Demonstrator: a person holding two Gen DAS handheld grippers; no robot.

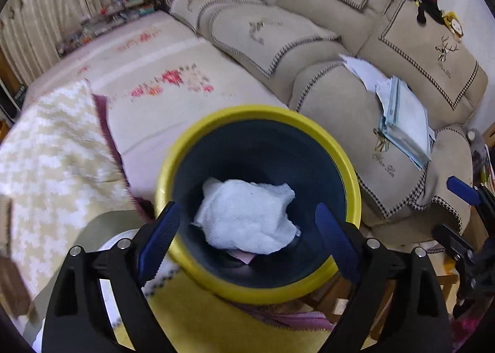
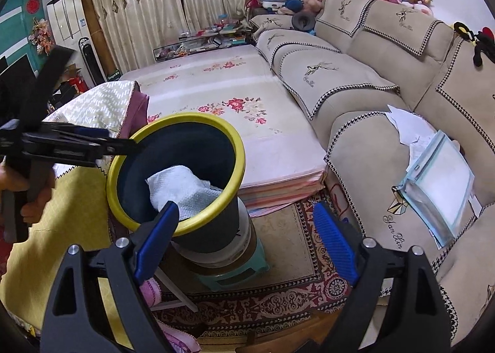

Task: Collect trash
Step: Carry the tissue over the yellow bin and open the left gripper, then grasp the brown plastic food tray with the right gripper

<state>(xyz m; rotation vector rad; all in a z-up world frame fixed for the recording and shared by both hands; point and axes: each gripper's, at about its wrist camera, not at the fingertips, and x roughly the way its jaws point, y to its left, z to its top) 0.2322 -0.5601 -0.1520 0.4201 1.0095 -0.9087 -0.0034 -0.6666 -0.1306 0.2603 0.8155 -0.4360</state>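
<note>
The yellow-rimmed bin holds a crumpled white tissue; the right gripper hangs beside it, jaws apart.

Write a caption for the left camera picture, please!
Open left claw above the yellow-rimmed bin, white tissue inside.

The left wrist view looks steeply down into the bin from close above; the right wrist view sees that bin from farther back; both share the sofa behind it.

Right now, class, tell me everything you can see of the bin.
The bin is round, with dark walls and a thick yellow rim. It looks like plastic. It stands upright on a white tub atop a green stool, beside the sofa. A crumpled white tissue lies inside. The open left hand-held gripper hovers above its mouth.
</note>
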